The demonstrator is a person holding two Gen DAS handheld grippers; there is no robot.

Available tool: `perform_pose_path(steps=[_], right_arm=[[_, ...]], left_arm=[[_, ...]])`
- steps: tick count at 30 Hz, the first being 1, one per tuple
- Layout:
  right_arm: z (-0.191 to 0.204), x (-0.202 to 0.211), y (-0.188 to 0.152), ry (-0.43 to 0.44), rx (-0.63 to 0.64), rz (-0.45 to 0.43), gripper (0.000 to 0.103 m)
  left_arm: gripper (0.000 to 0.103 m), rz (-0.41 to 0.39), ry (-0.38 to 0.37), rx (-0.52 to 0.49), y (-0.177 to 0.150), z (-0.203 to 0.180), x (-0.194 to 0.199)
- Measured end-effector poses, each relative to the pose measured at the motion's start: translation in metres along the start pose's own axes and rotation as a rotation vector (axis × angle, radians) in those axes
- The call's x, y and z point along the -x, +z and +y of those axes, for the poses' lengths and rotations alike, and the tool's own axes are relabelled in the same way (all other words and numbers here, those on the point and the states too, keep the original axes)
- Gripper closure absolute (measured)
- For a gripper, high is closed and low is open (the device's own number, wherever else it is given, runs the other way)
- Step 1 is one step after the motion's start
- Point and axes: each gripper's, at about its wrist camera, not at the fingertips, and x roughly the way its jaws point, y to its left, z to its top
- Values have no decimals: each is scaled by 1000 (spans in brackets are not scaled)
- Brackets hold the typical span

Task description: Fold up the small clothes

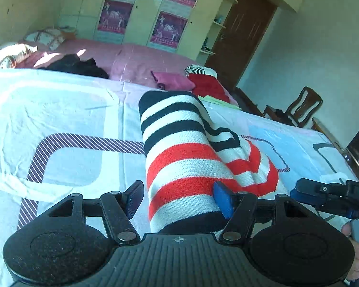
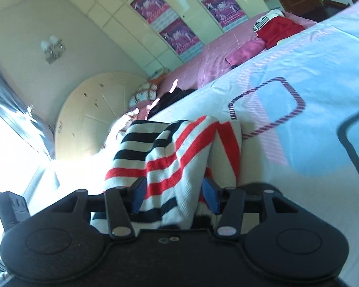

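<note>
The striped knit lies on the bed, folded lengthwise into a long narrow strip with its near end between both claws. It is a soft, ribbed sweater with black, white and red bands, and it looks light and floppy. I would expect it to sag wherever it is unsupported and to cling a little to the cotton sheet rather than slide.

The left claw stands released. Its dark pad sits clear of the cloth on one side, and its blue pad only brushes the edge on the other. The right claw also looks let go, its pads straddling the knit with a gap on the right side.

The best hold is probably the thick near corners, pinching all layers at once so the fold does not peel apart.

Further up the bed, well apart from the knit, sit a red garment and a pink one.
</note>
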Motion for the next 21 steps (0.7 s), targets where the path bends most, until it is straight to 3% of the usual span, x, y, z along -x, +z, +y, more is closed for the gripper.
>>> perform_pose_path(steps=[4,7,10,14,16,17,19,21], right_arm=[[11,-28,7,-12,108,76,54],[23,-28,3,43,189,89,52],[12,-39,3,-18,162,160,57],[6,-48,6,45,75,210,54],[20,-57,6,73,121,254,65],[32,-56,4,62,193,250,82],[49,-36,8,74,262,175,83],[69,-8,7,31,372,111,84]], left_arm=[[40,-4,29,22,-12,2,-5],[40,-12,36,62,-15,5,-7],[38,-11,31,76,-17,6,-11],[29,2,28,103,-21,9,-17],[29,1,17,139,-20,15,-18],[29,-10,24,124,-21,13,-16],[31,-33,32,86,-21,4,-10],[31,-61,30,57,-20,-5,-4]])
